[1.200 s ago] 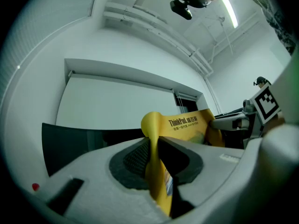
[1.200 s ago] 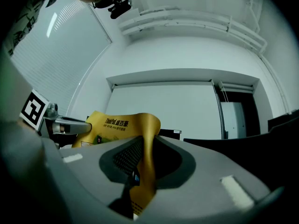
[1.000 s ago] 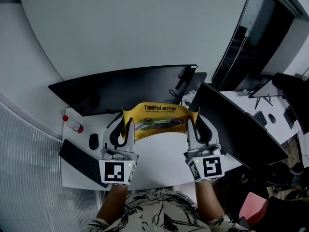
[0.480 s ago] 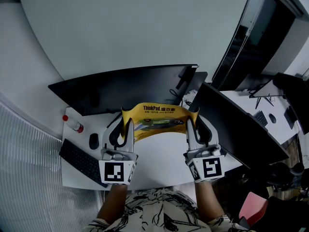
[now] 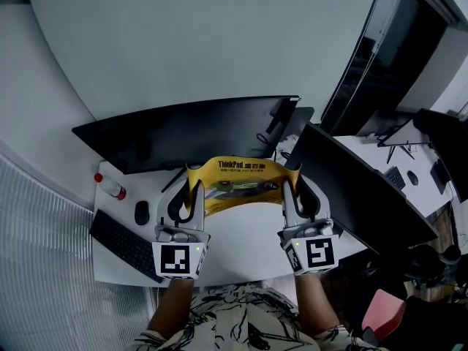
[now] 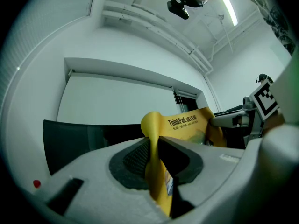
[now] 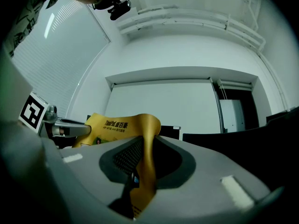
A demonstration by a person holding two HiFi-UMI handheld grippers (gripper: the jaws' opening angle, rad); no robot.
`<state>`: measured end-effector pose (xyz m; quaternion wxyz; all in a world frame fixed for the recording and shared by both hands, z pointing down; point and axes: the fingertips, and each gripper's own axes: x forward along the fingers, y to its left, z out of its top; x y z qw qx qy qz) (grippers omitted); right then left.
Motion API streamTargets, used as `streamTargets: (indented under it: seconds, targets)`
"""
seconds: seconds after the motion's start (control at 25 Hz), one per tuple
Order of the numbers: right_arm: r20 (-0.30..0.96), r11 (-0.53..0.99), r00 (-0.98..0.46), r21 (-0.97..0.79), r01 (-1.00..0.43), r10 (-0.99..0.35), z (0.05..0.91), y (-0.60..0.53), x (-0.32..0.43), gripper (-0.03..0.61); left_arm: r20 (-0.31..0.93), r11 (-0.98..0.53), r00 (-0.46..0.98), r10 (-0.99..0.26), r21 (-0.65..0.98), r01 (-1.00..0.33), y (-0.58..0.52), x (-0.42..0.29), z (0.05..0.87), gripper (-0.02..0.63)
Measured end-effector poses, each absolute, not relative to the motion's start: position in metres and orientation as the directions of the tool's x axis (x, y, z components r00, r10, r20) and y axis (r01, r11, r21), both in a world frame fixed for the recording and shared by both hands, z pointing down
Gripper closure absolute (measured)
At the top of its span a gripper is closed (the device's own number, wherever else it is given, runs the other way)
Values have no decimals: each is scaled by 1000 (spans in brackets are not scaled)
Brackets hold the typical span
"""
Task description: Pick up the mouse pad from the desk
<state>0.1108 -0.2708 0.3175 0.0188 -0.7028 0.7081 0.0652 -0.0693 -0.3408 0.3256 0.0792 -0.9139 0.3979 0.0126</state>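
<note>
Leftmost, red-capped bottle (image 5: 111, 189) at 9 o'clock of desk (image 5: 241, 247); mouse (image 5: 142, 213), keyboard (image 5: 121, 246) at 8 o'clock. Left gripper (image 5: 194, 190) clamped on left edge of mouse pad (image 5: 241, 183). Pad yellow, held up off desk, bowed between grippers, curved monitor (image 5: 183, 134) behind at 12. Right gripper (image 5: 287, 189) clamped on right edge. Second monitor (image 5: 358, 192) at 3 o'clock, close beside right gripper.

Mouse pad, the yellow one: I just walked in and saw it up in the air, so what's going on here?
A person holds a gripper in each hand, both clamped on the yellow mouse pad. The left tongs pinch its left edge, the right tongs its right edge. The pad hangs bowed between them, apparently lifted clear of the white desk, in front of the dark monitor. A keyboard, computer mouse and bottle lie at the desk's left.
</note>
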Motion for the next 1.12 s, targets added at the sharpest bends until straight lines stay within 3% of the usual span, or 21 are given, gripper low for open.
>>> streamTargets:
  seconds: [1.12]
  targets:
    - [-116,0,-9,71,-997,-993,314,-270,110,489,-95,-670,682,-726,-129,-731,-339,-70,323,545]
